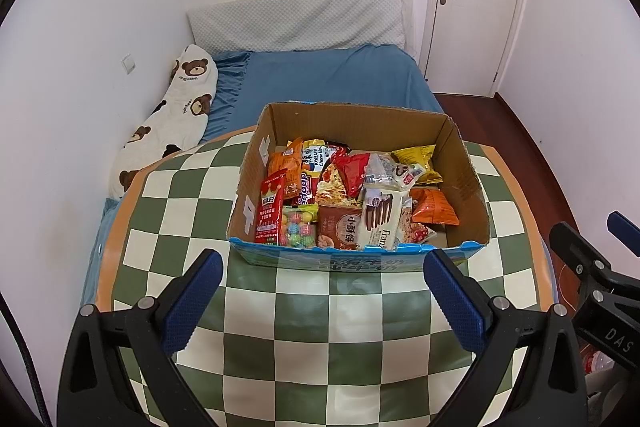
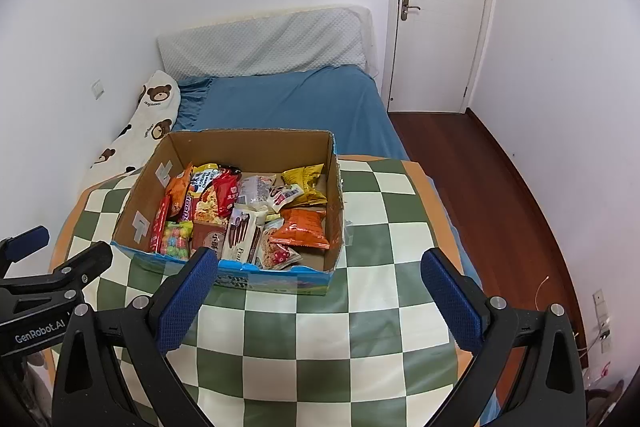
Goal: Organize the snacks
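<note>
Fingers [image 1: 199, 301] on both grippers gape wide, empty; crammed box [image 1: 464, 203] means slippery packets [image 1: 434, 211] could snag neighbours.

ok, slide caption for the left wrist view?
Open left gripper poised before a cardboard box of assorted snack packets on a checkered tablecloth.

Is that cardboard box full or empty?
Mostly full: snack packets cover the box floor, though they stay below its rim.
</note>
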A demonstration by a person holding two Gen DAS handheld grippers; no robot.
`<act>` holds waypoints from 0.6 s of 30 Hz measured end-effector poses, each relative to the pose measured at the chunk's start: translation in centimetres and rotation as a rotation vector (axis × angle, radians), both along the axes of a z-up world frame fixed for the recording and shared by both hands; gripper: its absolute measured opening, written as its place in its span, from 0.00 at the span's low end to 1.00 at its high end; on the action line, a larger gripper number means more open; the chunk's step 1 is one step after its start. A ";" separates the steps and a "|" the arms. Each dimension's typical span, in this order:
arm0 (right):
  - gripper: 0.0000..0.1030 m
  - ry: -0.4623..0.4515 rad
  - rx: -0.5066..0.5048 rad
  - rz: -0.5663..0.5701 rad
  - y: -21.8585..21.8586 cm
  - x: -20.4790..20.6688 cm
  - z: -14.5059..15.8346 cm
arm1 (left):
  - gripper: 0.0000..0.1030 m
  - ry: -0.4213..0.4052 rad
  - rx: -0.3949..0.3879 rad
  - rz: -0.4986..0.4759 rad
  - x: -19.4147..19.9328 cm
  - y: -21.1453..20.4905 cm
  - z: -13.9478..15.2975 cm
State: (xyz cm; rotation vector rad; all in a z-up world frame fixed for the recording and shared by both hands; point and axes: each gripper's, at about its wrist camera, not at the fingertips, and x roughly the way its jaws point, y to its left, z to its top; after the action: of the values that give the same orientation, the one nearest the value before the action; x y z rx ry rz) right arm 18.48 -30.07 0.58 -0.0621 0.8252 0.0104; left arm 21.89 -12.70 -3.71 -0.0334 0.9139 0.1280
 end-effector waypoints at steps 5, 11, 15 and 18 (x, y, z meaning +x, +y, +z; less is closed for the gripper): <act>1.00 -0.006 -0.001 0.000 -0.1 -0.1 0.3 | 1.00 -0.004 0.002 0.000 -0.1 -0.1 0.3; 1.00 -0.007 0.000 0.000 -0.1 -0.2 0.4 | 1.00 -0.006 0.003 0.001 -0.2 -0.3 0.6; 1.00 -0.007 0.001 0.002 -0.1 -0.2 0.4 | 1.00 -0.009 0.008 0.001 -0.2 -0.3 0.7; 1.00 -0.009 0.002 0.003 -0.1 -0.2 0.4 | 1.00 -0.013 0.012 0.003 -0.2 -0.3 0.9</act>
State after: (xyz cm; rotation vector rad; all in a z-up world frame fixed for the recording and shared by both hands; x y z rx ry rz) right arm 18.25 -30.16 1.01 -0.0620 0.8162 0.0137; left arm 21.73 -13.01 -2.77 -0.0247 0.9005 0.1363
